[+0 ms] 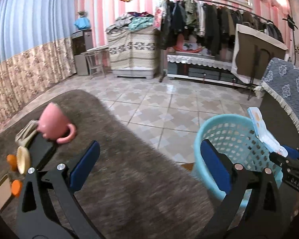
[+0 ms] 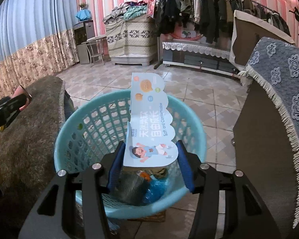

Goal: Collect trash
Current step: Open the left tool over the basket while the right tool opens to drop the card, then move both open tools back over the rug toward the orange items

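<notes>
While your right gripper was clamped on the blue card packaging, you held it over the teal basket at frame centre, so a release would drop it onto the trash already inside. Your left gripper stood fully spread with nothing between the pads, aimed at the grey table; the pink mug sat at left.

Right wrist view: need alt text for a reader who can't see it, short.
The right gripper holds a light-blue printed card over a turquoise mesh basket that already has trash in the bottom. The basket stands on a tiled floor between a brown-carpeted table and a cloth-draped cabinet.
</notes>
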`<state>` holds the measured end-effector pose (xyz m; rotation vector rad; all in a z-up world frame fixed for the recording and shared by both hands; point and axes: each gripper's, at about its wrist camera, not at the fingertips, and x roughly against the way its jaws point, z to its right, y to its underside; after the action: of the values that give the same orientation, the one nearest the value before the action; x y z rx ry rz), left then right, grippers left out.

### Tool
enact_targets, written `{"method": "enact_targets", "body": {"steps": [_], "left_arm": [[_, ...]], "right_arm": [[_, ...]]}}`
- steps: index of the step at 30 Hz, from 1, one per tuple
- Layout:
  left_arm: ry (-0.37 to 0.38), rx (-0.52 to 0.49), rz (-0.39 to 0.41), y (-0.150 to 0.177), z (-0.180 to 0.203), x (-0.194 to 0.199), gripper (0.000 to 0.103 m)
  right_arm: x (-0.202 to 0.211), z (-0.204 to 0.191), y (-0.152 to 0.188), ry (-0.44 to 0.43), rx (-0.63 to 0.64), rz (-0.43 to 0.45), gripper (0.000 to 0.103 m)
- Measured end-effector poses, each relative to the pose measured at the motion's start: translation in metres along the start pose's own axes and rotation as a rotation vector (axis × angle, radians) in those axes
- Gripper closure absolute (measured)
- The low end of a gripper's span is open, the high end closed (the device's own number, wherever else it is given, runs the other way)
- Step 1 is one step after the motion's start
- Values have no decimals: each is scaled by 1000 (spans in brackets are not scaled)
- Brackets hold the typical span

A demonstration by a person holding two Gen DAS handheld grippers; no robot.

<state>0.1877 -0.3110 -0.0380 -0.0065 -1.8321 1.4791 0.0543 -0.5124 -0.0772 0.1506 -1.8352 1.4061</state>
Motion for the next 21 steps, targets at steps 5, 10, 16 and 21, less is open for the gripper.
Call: {"method": "enact_targets", "body": {"steps": [5,10,16,21], "left_arm": [[-46,17,-10,9,-27,11,6],[-88,57,-8,17,-55,25,6],[-117,114,-9,26,-86,43,6],[-161,149,1,39,-113,62,6]], "right_arm": [[-7,-18,-1,-17,4,0,41],[-5,-33,-2,-11,42,11,21],[2,-42,-1,-11,59,14,13],[11,-54,-4,-20,75,26,13]]}}
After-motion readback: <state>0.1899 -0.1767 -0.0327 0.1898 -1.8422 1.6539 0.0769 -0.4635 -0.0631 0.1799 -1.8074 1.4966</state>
